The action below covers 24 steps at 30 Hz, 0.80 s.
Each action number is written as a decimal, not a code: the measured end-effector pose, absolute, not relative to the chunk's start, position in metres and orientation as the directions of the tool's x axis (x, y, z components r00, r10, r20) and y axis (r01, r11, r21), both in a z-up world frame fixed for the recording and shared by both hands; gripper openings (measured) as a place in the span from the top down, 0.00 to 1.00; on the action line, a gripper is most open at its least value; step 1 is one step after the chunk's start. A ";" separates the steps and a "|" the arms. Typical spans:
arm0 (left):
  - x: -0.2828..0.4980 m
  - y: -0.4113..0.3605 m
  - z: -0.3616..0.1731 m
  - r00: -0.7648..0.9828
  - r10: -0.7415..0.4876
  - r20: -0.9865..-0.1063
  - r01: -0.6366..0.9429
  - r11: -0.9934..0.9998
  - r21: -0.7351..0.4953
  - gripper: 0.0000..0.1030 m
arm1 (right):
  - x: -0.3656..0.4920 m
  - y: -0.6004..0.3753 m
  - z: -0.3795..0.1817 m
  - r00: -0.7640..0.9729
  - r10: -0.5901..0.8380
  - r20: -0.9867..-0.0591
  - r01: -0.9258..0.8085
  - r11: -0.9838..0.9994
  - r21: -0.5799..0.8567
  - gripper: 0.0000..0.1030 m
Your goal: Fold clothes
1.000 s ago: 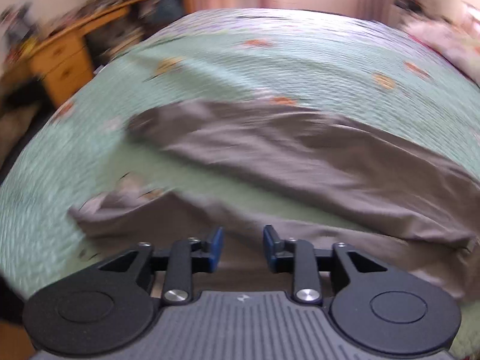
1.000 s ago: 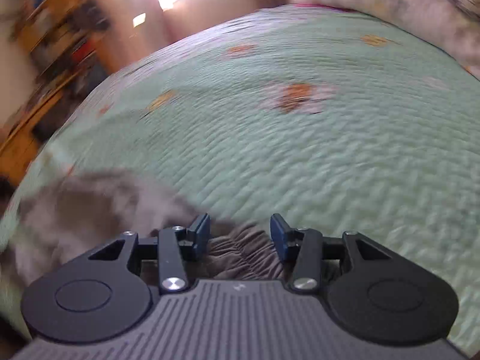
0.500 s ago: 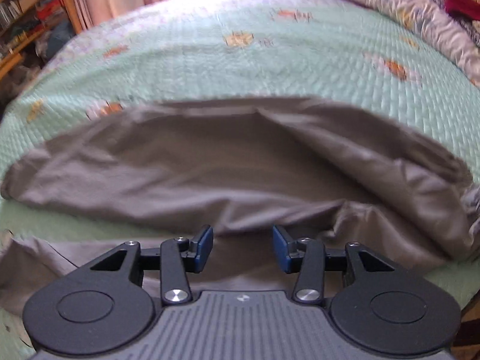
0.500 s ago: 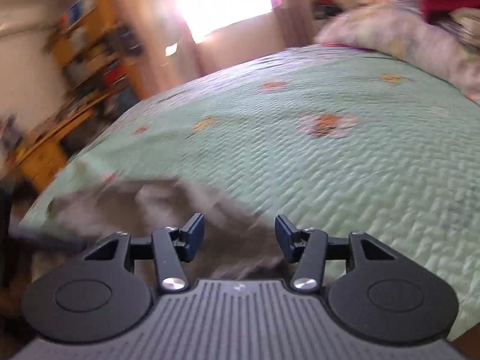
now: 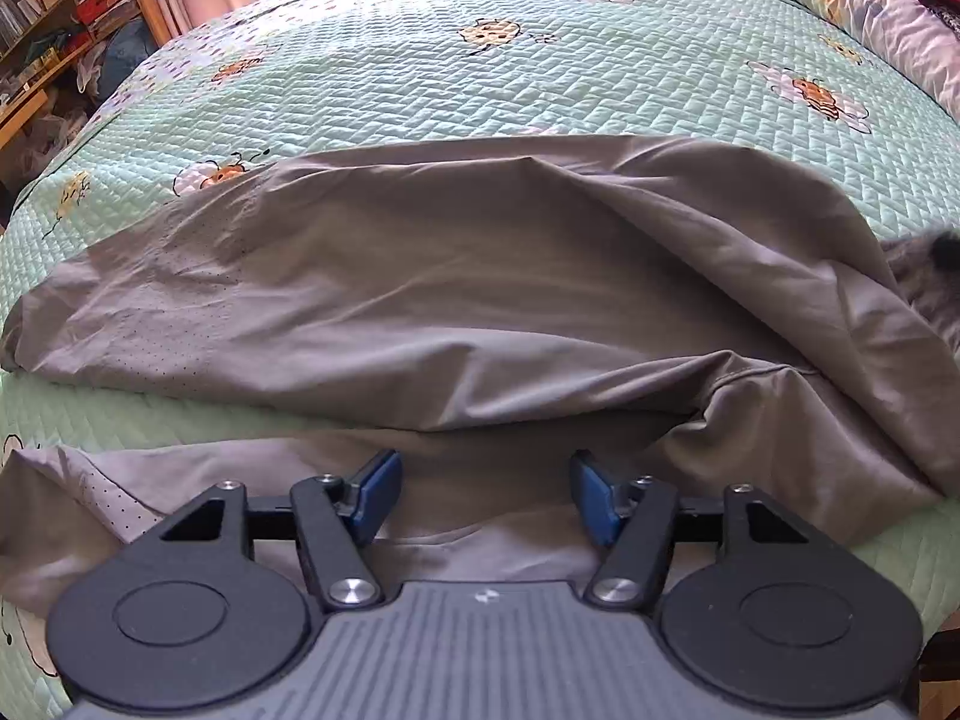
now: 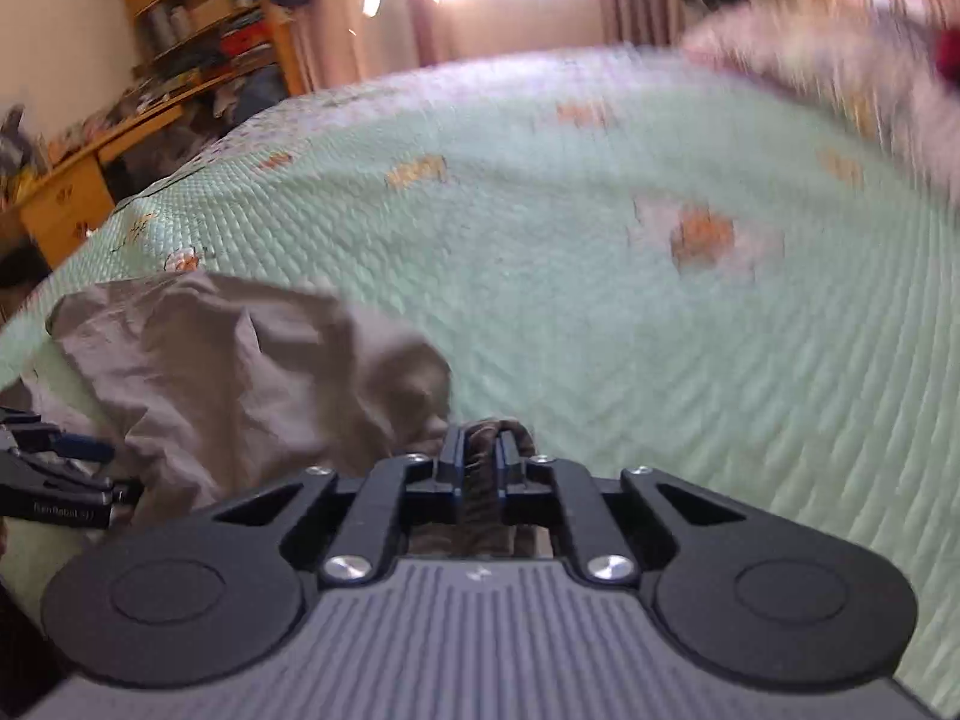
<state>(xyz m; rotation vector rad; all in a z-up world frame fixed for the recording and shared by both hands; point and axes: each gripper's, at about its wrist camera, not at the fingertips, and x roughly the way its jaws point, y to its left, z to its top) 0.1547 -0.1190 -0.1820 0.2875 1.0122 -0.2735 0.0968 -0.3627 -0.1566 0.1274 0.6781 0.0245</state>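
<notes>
Grey-brown trousers (image 5: 456, 300), mint quilt (image 5: 480, 90) (bee print)

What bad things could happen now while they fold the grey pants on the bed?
1. The right gripper has just been closing and pinches only a small bunch of the grey pants at the gathered waistband; a pull might slip it free.
2. The left gripper has just been opening, with nothing clamped, above the lower leg. Lifting one-sided could drag the pants crooked.
3. The big wrinkles might get folded in.
</notes>
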 end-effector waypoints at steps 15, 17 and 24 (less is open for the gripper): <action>0.177 0.007 -0.133 0.613 0.025 -0.790 0.103 0.988 0.111 0.31 | 0.151 -0.434 -0.151 0.851 -0.225 -0.475 0.370 0.898 0.237 0.84; 0.192 0.044 -0.122 0.640 0.111 -0.760 -0.007 0.990 0.139 0.26 | 0.131 -0.418 -0.166 0.863 -0.161 -0.478 0.329 0.898 0.292 0.84; 0.273 0.179 -0.116 0.592 0.356 -0.724 -0.323 0.927 0.191 0.13 | 0.086 -0.373 -0.191 0.895 -0.083 -0.438 0.302 0.835 0.460 0.73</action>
